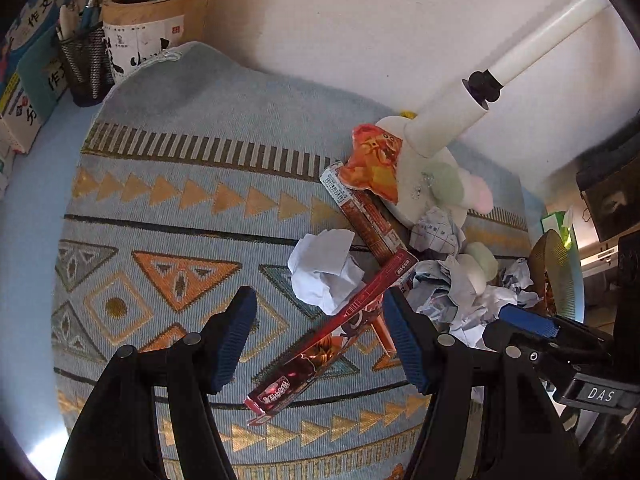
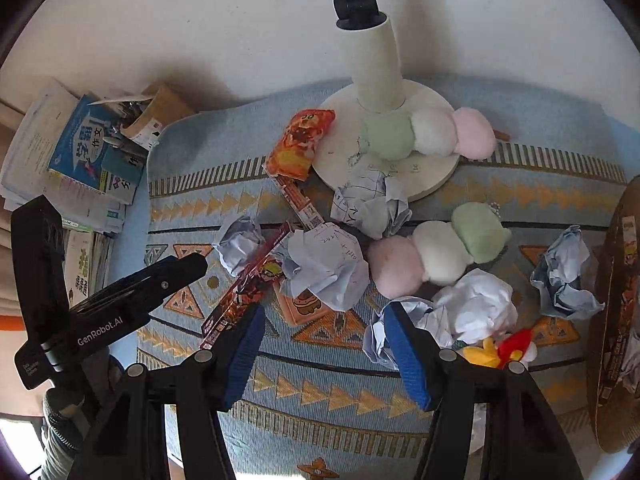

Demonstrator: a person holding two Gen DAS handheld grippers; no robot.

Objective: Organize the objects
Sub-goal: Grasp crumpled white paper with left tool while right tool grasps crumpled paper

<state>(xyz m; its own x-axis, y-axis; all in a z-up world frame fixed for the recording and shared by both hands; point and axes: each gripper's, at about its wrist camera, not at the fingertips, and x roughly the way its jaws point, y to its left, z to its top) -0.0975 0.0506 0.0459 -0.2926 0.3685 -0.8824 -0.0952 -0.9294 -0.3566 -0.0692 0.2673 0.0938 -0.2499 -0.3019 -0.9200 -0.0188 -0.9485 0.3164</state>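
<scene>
Hovering with both grippers spread wide and empty, you have the left gripper (image 1: 320, 340) straddling the red box (image 1: 328, 332), which lies tilted on the mat (image 1: 168, 216). Your right gripper (image 2: 324, 348) hangs over crumpled paper (image 2: 472, 308), probably the next pick.

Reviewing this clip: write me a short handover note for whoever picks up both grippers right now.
Left gripper: open, empty, its jaws either side of the long red box lying on the patterned mat; not closed on it.
Right gripper: open, empty, above the mat near a crumpled paper ball.
Clutter sits by the white lamp base: orange snack packet, two plush dango toys, more paper balls, a red-and-yellow plush.
Done: nothing visibly sorted.
Left: grasp the box, then clear everything else; no destination is evident.
</scene>
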